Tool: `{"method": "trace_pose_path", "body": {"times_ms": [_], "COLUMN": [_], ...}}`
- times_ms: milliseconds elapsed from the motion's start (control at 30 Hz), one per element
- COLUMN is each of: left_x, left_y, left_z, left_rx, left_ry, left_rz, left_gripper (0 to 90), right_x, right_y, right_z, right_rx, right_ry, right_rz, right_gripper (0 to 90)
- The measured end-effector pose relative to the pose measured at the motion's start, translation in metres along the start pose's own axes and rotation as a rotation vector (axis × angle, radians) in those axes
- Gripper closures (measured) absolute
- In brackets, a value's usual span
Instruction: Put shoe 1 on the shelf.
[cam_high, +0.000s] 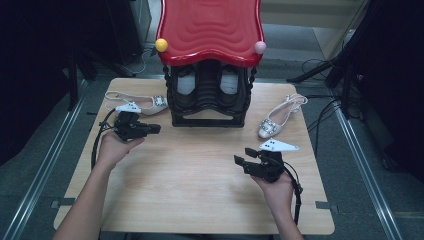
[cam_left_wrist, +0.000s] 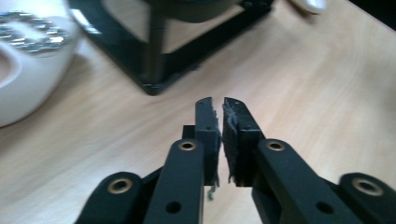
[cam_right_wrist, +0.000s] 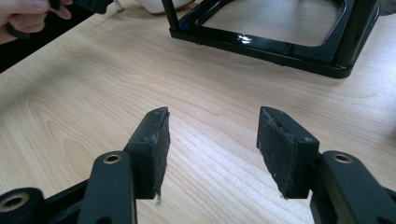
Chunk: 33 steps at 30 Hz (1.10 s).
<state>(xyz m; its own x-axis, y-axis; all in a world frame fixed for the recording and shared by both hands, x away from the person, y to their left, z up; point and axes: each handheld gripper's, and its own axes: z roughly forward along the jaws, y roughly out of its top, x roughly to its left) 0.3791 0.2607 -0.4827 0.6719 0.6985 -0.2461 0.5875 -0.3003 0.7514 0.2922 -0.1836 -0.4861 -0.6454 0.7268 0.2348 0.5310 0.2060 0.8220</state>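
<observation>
A white heeled shoe with a jewelled buckle lies on its side at the table's far left, just beyond my left gripper. In the left gripper view the same shoe is at the left and the gripper has its pads nearly touching, with nothing between them. A matching shoe lies at the far right of the table. My right gripper hovers in front of it, and in the right gripper view it stands open over bare wood.
A black rack with a red wavy top stands at the back centre of the wooden table. Two pale shoes sit inside it. Its black base frame lies ahead of the right gripper, and the frame's corner is near the left one.
</observation>
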Motion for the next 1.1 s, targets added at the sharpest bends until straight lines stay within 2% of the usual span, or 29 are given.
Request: {"method": "trace_pose_path", "body": {"times_ms": [100,200,233,267,300,400,433,500,667,733,800,867,933,967,1033,1100], "left_x": [0.016,0.031,0.038,0.042,0.047,0.06,0.062,0.067,0.078,0.081,0.082,0.081,0.083,0.085,0.087,0.085], "left_y": [-0.005,-0.008,-0.009,-0.008,-0.006,-0.003,-0.002,-0.003,-0.008,-0.006,-0.001,0.003,0.004,0.003,0.003,0.007], "left_z": [0.006,0.013,0.016,0.019,0.023,0.031,0.032,0.037,0.047,0.05,0.052,0.054,0.059,0.062,0.065,0.07], "left_rx": [-0.022,-0.057,-0.058,-0.034,-0.015,-0.02,-0.018,-0.046,-0.073,-0.064,-0.039,-0.06,-0.048,-0.036,-0.048,-0.046], "left_ry": [0.048,0.062,0.061,0.063,0.083,0.104,0.123,0.155,0.205,0.204,0.211,0.216,0.225,0.216,0.212,0.243], "left_rz": [-0.036,-0.089,-0.101,-0.107,-0.105,-0.114,-0.113,-0.115,-0.153,-0.174,-0.15,-0.145,-0.156,-0.158,-0.164,-0.149], "left_gripper": [87.8,89.0,89.5,89.7,89.8,89.9,89.9,89.9,90.0,90.0,90.0,90.0,90.0,90.0,90.0,90.0], "right_x": [0.0,-0.001,-0.001,-0.001,-0.002,-0.002,-0.003,-0.004,-0.005,-0.005,-0.005,-0.005,-0.005,-0.005,-0.005,-0.006], "right_y": [-0.001,-0.003,-0.004,-0.005,-0.006,-0.009,-0.01,-0.011,-0.016,-0.018,-0.02,-0.021,-0.023,-0.023,-0.024,-0.025], "right_z": [0.0,0.0,0.0,-0.001,-0.001,-0.005,-0.006,-0.007,-0.012,-0.014,-0.016,-0.019,-0.022,-0.023,-0.026,-0.028], "right_rx": [0.008,0.017,0.017,0.019,0.018,0.015,0.015,0.013,0.02,0.019,0.018,0.016,0.015,0.015,0.012,0.007], "right_ry": [-0.005,-0.009,-0.013,-0.017,-0.02,-0.037,-0.04,-0.049,-0.073,-0.078,-0.083,-0.088,-0.096,-0.095,-0.1,-0.104], "right_rz": [-0.003,0.002,0.0,0.003,0.004,0.009,0.011,0.015,0.036,0.034,0.036,0.04,0.044,0.046,0.048,0.049], "right_gripper": [45.4,45.5,45.6,45.6,45.6,45.6,45.6,45.6,45.6,45.6,45.6,45.6,45.7,45.7,45.7,45.7]}}
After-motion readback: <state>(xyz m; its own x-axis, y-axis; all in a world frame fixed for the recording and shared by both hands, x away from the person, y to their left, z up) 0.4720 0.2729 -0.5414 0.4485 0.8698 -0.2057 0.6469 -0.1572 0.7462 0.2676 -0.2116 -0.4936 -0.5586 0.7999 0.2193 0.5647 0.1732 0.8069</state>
